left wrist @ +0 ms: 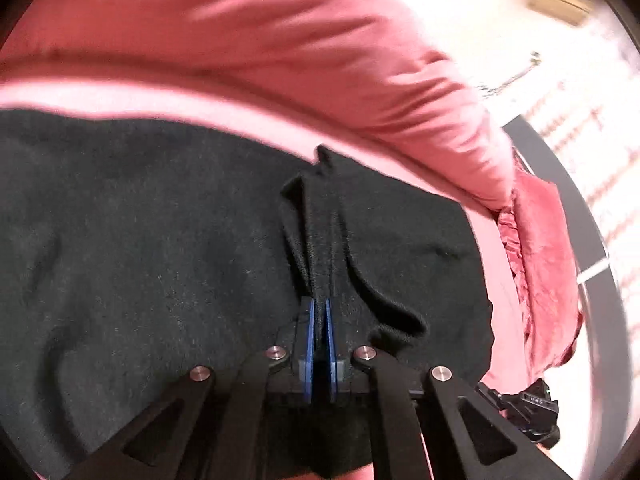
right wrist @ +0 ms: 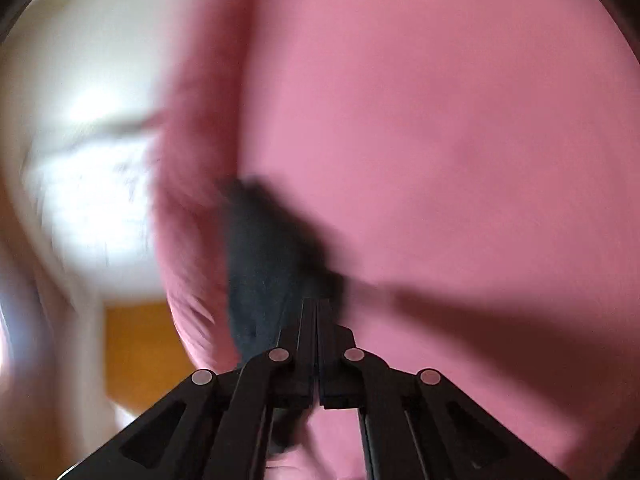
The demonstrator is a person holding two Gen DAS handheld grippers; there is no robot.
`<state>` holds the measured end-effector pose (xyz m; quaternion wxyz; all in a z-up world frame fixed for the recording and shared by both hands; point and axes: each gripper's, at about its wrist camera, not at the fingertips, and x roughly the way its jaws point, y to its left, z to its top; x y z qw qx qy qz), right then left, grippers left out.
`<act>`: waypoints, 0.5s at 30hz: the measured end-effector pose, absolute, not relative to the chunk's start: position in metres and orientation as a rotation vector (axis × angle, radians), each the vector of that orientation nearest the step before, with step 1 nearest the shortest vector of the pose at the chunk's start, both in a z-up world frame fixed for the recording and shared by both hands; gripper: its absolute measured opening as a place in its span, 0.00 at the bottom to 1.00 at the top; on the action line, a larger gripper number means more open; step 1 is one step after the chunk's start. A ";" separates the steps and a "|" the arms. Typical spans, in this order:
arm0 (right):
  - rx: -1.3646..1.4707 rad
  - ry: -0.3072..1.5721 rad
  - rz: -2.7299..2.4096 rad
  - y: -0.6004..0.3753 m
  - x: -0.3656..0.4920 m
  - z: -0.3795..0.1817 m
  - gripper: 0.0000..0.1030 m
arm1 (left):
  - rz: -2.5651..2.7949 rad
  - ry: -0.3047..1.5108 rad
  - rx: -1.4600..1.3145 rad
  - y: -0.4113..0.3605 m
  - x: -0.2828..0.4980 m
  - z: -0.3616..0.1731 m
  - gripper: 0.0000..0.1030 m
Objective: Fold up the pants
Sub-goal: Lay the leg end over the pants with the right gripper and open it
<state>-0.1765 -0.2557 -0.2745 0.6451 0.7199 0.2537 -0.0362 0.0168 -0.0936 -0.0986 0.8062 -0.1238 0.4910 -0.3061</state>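
Left gripper [left wrist: 319, 312] clamped on a ridge of black pants [left wrist: 140, 240], frame centre, over pink bedding [left wrist: 280, 32]. Right gripper [right wrist: 318, 308] pinches blurred dark fabric. Risk: thin pinch slipping mid-carry, collapsing the fold.

You find no text you can read in either view. The only lettering sits on a small black device [left wrist: 534, 404] at the lower right of the left wrist view, pale marks too small and blurred to make out.

One black pants [left wrist: 140, 220], one pink sheet [right wrist: 440, 120], one pink pillow [left wrist: 280, 28], two grippers: left gripper [left wrist: 319, 312], right gripper [right wrist: 317, 308].
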 end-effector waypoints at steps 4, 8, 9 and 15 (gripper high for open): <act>1.671 0.415 0.061 -0.253 -0.189 -0.271 0.22 | -0.659 0.976 -0.237 -0.098 0.009 -0.084 0.25; 1.578 0.444 0.216 -0.251 -0.152 -0.238 0.35 | -0.709 0.971 -0.262 -0.116 0.016 -0.080 0.62; 1.550 0.471 0.228 -0.249 -0.142 -0.232 0.35 | -0.700 0.969 -0.242 -0.123 0.019 -0.081 0.62; 1.487 0.656 0.132 -0.255 -0.088 -0.233 0.35 | -0.650 1.045 -0.013 -0.166 0.031 -0.104 0.57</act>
